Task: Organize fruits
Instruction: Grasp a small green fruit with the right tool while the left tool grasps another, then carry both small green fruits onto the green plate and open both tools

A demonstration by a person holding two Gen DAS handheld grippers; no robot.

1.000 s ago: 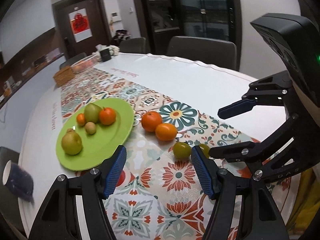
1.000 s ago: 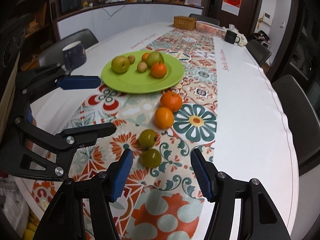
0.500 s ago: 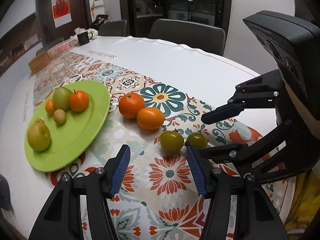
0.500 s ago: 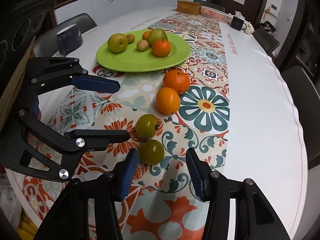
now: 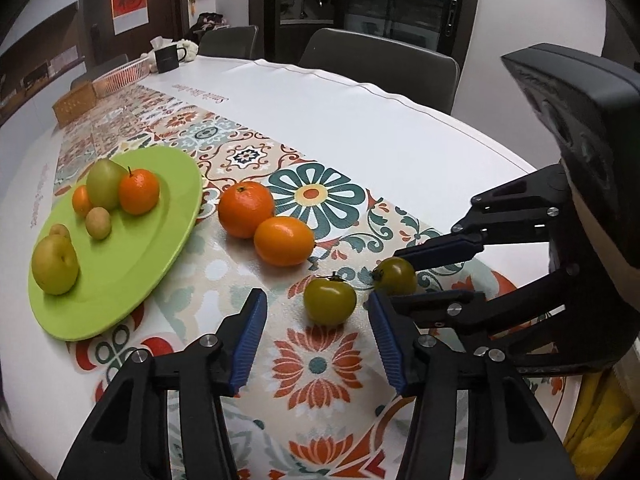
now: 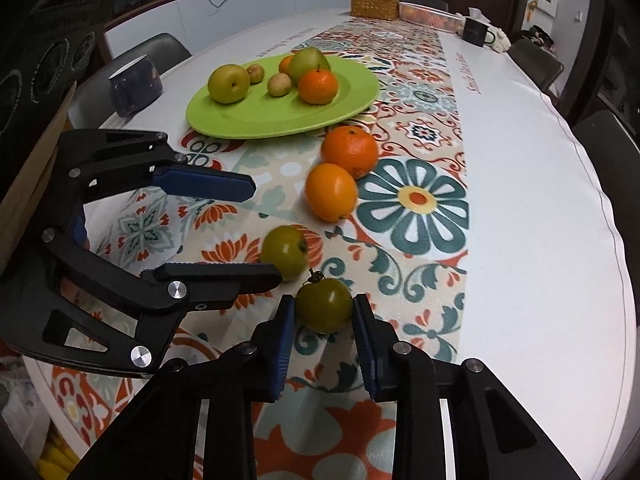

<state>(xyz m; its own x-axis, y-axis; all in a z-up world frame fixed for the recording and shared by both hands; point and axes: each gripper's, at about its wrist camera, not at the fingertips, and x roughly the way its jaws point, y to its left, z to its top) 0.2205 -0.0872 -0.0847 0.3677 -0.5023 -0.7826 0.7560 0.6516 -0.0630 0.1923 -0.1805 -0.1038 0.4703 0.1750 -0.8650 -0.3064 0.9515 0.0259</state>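
Since the earlier frame both grippers have dropped closer to the surface [image 6: 520,168] and narrowed: the right gripper [image 6: 324,320] now has its blue pads pressed on either side of the nearer green tomato [image 6: 324,304], low centre of the right wrist view, so it's clamped on it. The left gripper [image 5: 316,340] is closing but its pads aren't touching anything yet; the other green tomato [image 5: 329,299] sits just ahead of its tips, lower centre of the left wrist view

What could go wrong imo: the two tomatoes are nearly touching, and the left gripper's right finger is crowded up against the right gripper's lower finger, so they could knock into each other and roll a tomato off. Round smooth fruit can also squirt out of a pinch. The green plate [image 5: 160,264] at left is already crowded, and two oranges [image 5: 246,209] lie in between
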